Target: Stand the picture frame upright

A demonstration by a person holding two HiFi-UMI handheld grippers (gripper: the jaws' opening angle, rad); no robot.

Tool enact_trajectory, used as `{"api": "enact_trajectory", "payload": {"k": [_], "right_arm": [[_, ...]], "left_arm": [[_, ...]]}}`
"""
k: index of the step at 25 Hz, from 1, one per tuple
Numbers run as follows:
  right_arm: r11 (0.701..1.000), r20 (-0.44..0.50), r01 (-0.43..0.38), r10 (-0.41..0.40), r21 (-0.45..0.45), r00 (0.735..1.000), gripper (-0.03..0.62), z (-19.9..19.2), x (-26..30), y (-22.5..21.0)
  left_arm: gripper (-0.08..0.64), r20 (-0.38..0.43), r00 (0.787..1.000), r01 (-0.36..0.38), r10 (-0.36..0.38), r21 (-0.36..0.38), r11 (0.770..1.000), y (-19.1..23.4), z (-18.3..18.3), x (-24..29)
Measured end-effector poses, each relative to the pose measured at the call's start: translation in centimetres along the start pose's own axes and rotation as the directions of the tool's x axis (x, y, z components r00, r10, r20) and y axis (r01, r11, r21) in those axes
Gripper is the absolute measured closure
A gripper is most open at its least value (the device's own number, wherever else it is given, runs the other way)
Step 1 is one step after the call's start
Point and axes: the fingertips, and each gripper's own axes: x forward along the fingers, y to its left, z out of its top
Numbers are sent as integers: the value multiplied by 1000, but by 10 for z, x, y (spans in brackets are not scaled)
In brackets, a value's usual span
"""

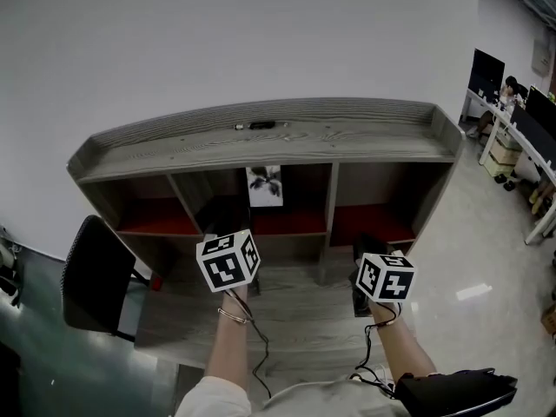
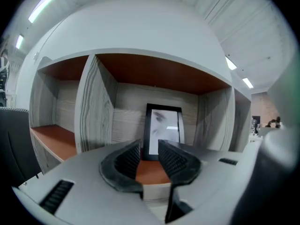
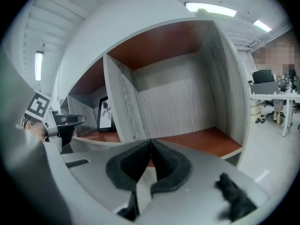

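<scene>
Nearest me, my left tongs stand apart with nothing between the pads. My right tongs are pressed together and empty. From the head view I cannot see either set of tips; the marker cubes cover them. Both hover over the grey wood tabletop, in front of the shelf unit.

The left tongs face the middle compartment and the right tongs face the right compartment. The picture frame stands upright on the red-brown floor of the middle compartment, near its back wall. Its bottom edge is cut off behind my left tongs, and I cannot tell what props it. A small dark thing on the unit's top is too small to identify.
</scene>
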Motion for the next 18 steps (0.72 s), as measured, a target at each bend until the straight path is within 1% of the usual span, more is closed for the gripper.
{"api": "enact_trajectory", "payload": {"k": [6,9,13,18], "right_arm": [[1000,-24,-13,13,12,1000,560,-20,-13,13],[1000,-40,-24,24,12,999,560,-30,-16,20],[999,-57,-37,38,9,998,560,-41,-20,27],[997,-74,-72,70,-21,995,560,-47,-24,35]], "left_arm": [[454,-19,1000,18,-18,16,1000,-11,-23,-33],[454,-30,999,16,-16,6,1000,-13,-37,-50],[491,-45,999,8,-9,-10,1000,-17,-59,-72],[509,-79,997,-15,12,-43,999,-21,-86,-87]]}}
